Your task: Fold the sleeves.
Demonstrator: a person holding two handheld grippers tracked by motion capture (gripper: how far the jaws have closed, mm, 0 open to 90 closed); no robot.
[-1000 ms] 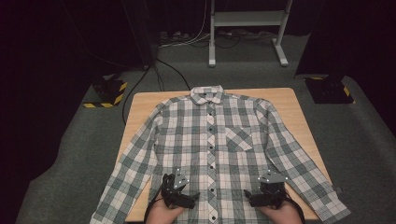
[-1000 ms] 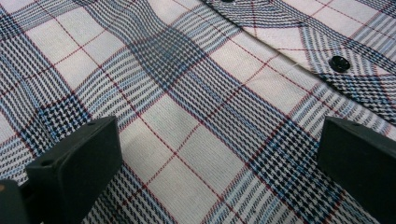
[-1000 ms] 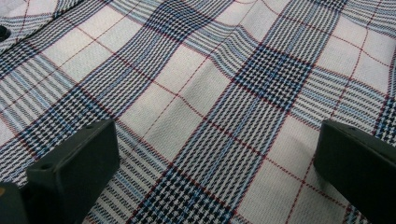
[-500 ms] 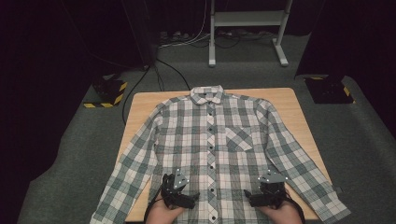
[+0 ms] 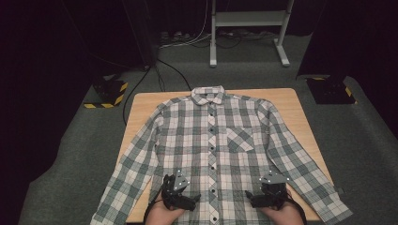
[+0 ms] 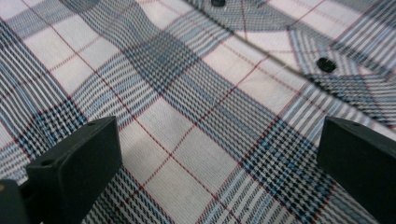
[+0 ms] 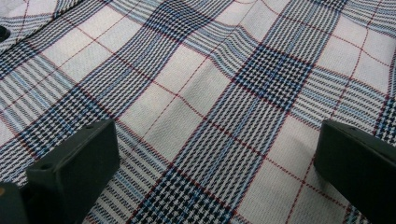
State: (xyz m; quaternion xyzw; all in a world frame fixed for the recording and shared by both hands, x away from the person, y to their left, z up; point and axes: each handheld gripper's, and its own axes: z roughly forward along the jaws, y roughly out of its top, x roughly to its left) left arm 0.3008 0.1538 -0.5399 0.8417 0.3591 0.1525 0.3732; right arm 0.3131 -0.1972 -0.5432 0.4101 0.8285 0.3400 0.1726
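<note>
— Where is the plaid shirt (image 5: 220, 145) lying?

— It is lying buttoned and face up across the wooden table (image 5: 293, 101), collar at the far edge, sleeves spreading past the near corners.

— What are the grippers doing?

— The left gripper (image 5: 185, 202) is hovering over the hem just left of the button placket (image 6: 322, 63); the right gripper (image 5: 256, 200) is hovering over the hem right of it. Both are standing with jaws spread wide, gripping nothing, plaid cloth showing between them.
</note>
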